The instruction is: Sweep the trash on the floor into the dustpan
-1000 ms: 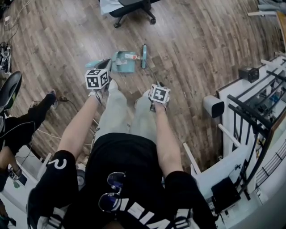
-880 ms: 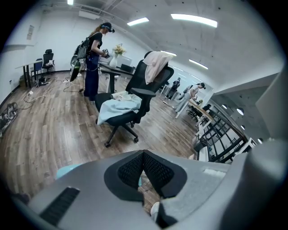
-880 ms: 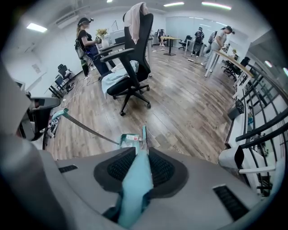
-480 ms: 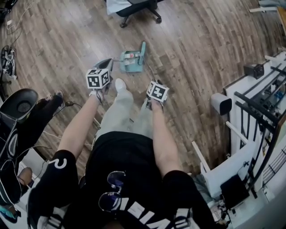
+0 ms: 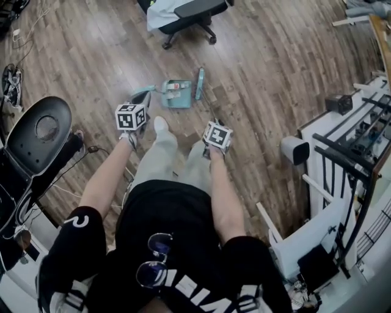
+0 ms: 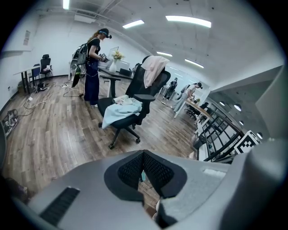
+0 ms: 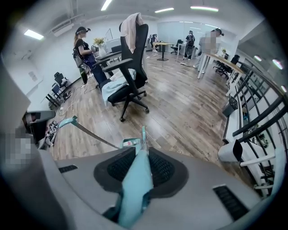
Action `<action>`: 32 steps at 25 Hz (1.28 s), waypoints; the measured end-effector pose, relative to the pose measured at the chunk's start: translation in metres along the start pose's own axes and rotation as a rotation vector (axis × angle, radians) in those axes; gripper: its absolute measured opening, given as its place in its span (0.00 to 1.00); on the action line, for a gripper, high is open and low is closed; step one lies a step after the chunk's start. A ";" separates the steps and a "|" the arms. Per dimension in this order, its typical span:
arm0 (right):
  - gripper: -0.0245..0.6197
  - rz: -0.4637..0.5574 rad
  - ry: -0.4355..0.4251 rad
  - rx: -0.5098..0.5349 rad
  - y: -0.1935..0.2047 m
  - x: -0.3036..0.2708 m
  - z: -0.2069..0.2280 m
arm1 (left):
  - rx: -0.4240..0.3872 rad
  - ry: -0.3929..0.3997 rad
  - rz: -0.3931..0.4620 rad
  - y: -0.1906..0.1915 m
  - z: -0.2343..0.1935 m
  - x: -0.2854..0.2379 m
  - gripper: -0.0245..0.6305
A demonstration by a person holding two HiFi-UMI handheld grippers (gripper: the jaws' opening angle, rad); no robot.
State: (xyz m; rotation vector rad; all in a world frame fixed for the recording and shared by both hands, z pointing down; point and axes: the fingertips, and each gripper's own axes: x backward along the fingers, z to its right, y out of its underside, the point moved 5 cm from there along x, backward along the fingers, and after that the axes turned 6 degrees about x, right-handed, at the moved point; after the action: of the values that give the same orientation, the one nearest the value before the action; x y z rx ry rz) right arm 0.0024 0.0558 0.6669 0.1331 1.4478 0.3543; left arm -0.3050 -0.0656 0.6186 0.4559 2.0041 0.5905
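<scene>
A teal dustpan (image 5: pixel 177 95) lies on the wood floor ahead of the person's feet, with a white and red piece of trash (image 5: pixel 175 87) in it. Its thin long handle (image 5: pixel 140 95) slants back to my left gripper (image 5: pixel 139 104), whose jaws look closed on it; only a teal sliver shows between the pads (image 6: pixel 155 173). The teal broom head (image 5: pixel 200 84) stands just right of the dustpan. My right gripper (image 7: pixel 143 155) is shut on the broom's teal handle (image 7: pixel 135 188), which runs down toward the dustpan (image 7: pixel 130 143).
A black office chair (image 5: pixel 186 11) draped with pale cloth stands beyond the dustpan. A black round seat (image 5: pixel 40 129) is at the left, with cables (image 5: pixel 9 79) on the floor. White racks (image 5: pixel 342 140) and a white cylinder (image 5: pixel 293 150) line the right. People stand far back.
Both grippers keep their hold and have barely moved. The person's left foot has stepped forward. The black seat at the left has come further into view.
</scene>
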 end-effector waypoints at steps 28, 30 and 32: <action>0.17 0.284 0.000 0.116 -0.021 0.178 0.181 | 0.063 0.034 0.283 0.019 0.215 0.079 0.04; 0.17 0.282 0.005 0.112 -0.020 0.182 0.192 | 0.059 0.034 0.277 0.022 0.224 0.074 0.04; 0.17 0.291 0.006 0.108 -0.020 0.185 0.204 | 0.049 0.042 0.273 0.023 0.237 0.069 0.03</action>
State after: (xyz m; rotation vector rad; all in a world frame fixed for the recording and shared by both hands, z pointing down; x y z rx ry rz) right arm 0.2210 0.1207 0.5121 0.4328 1.4560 0.5131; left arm -0.1275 0.0422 0.4839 0.7603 2.0150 0.7233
